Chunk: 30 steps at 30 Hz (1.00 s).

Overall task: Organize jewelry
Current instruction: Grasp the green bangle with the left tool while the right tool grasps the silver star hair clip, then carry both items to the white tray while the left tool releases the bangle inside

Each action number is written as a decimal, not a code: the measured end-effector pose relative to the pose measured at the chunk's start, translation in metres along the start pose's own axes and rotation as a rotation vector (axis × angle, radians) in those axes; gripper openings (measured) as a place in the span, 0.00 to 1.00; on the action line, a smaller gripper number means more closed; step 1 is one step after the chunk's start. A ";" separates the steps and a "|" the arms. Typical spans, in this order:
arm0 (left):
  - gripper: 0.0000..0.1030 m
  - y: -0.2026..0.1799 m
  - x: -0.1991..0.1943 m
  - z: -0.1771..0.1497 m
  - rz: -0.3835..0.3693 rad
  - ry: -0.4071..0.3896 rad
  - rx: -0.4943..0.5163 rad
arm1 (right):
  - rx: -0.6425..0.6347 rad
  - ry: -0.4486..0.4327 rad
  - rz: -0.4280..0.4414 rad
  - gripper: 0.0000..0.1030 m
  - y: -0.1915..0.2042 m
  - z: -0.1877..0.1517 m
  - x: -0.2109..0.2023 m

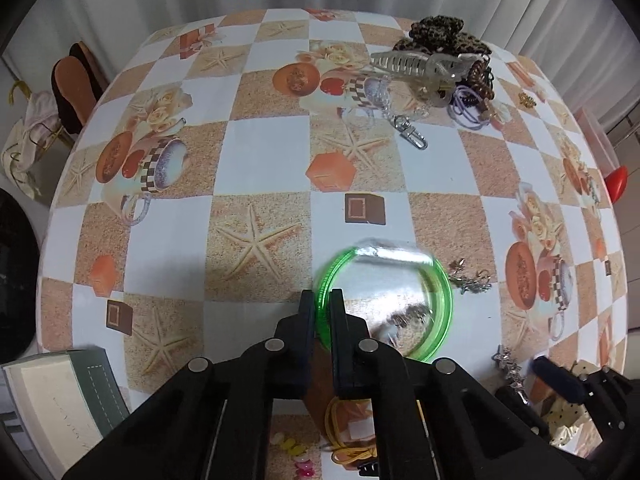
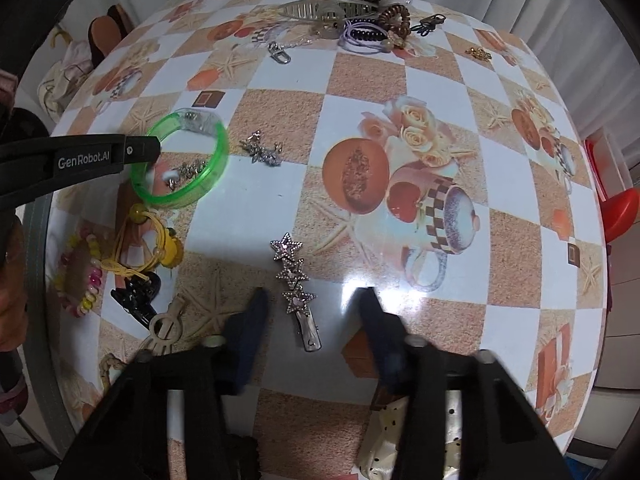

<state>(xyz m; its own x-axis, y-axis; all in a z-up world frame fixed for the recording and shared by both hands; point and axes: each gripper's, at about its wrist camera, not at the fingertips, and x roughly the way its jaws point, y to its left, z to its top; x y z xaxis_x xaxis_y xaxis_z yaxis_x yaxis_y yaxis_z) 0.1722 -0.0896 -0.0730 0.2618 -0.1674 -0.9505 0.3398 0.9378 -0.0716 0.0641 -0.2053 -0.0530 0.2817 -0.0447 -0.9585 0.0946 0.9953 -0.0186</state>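
My left gripper [image 1: 321,300] is shut on the rim of a clear green bangle [image 1: 384,304], which looks blurred and sits low over the table. The bangle also shows in the right wrist view [image 2: 182,158], held by the left gripper [image 2: 154,152], with small silver pieces [image 2: 186,172] seen through its ring. My right gripper [image 2: 312,300] is open, its fingers on either side of a star-shaped rhinestone hair clip [image 2: 296,284] lying on the table. Silver earrings [image 2: 262,150] lie just right of the bangle.
A pile of hair claws, scrunchies and cords [image 2: 360,16] lies at the far edge, with a silver clasp [image 2: 279,53] near it. Yellow cord bracelets [image 2: 148,244], a bead bracelet [image 2: 80,276] and a black clip [image 2: 136,296] lie at the left. A grey box [image 1: 60,400] stands at the near left.
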 end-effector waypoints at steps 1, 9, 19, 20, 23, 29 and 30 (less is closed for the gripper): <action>0.11 0.000 -0.002 -0.001 -0.004 -0.004 -0.001 | -0.004 0.000 0.002 0.34 0.001 0.000 0.000; 0.11 0.003 -0.026 -0.011 -0.040 -0.048 -0.017 | 0.092 -0.040 0.117 0.18 -0.015 -0.003 -0.009; 0.11 0.016 -0.064 -0.036 -0.046 -0.089 -0.045 | 0.230 -0.087 0.255 0.18 -0.038 -0.011 -0.042; 0.11 0.018 -0.068 -0.040 -0.044 -0.094 -0.048 | 0.228 -0.095 0.262 0.18 -0.037 -0.011 -0.046; 0.11 0.026 -0.082 -0.053 -0.038 -0.106 -0.065 | 0.223 -0.118 0.282 0.18 -0.033 -0.012 -0.059; 0.11 0.055 -0.111 -0.083 0.004 -0.137 -0.118 | 0.202 -0.167 0.318 0.18 -0.016 -0.012 -0.082; 0.11 0.060 -0.114 -0.089 0.011 -0.141 -0.126 | 0.200 -0.167 0.327 0.18 -0.013 -0.012 -0.084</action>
<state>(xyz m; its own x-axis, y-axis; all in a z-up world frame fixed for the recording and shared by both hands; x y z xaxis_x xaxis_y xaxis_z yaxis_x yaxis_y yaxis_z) 0.0827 0.0129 0.0046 0.3919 -0.1895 -0.9003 0.2228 0.9690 -0.1070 0.0276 -0.2139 0.0241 0.4767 0.2410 -0.8454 0.1539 0.9239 0.3502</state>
